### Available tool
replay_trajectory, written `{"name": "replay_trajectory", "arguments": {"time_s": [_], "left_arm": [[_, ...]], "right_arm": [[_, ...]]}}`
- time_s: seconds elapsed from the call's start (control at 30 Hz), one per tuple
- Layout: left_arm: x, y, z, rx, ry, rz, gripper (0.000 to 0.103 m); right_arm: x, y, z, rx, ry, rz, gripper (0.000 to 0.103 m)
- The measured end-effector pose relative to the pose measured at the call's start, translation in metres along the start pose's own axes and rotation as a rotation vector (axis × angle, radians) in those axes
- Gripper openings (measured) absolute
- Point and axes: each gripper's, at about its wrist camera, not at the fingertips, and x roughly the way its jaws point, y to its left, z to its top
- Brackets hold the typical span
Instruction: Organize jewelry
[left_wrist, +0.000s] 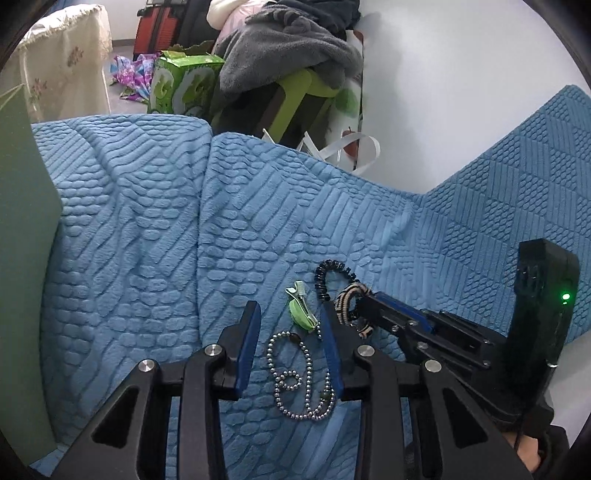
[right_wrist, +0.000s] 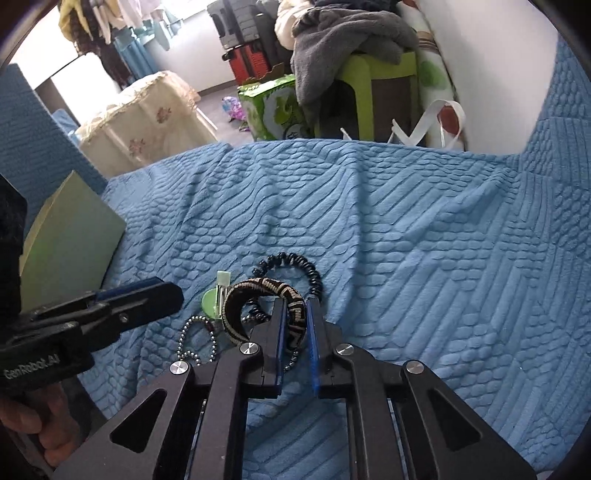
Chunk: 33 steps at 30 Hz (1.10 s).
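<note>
Lying between right tool (right_wrist: 295, 325) pads: woven bangle (right_wrist: 258, 291).

Both views sit just behind their own black fingers, looking steeply down and forward, close over the textured blue quilted blanket (left_wrist: 147, 229). The left wrist camera sees the right hand-held gripper (left_wrist: 338, 306) entering from its right; the right wrist camera sees the left hand-held gripper (right_wrist: 173, 295) from its left. Both share the silver ball-bead chain (left_wrist: 295, 376), the green plastic hair clip (left_wrist: 301, 308), the woven black-and-cream bangle (right_wrist: 258, 295), and behind them the lime-green plastic stool (right_wrist: 373, 74).
</note>
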Motion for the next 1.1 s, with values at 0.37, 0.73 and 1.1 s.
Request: {"name": "replay_trajectory", "arguments": {"time_s": [0.37,0.73,1.1], "left_arm": [[0.024,-0.019,-0.001,0.083,0.044,0.043,0.032],[0.044,-0.042,-0.001,0.240,0.073,0.131,0.032],[0.041,-0.043,-0.009,0.256,0.081,0.151,0.021]], "right_arm": [[-0.014,-0.018,0.004,0.074,-0.040,-0.040,0.008],[-0.027,-0.017,-0.003,0.109,-0.051,-0.073,0.008],[-0.033,-0.025,0.000,0.127,-0.053,-0.114,0.008]]}}
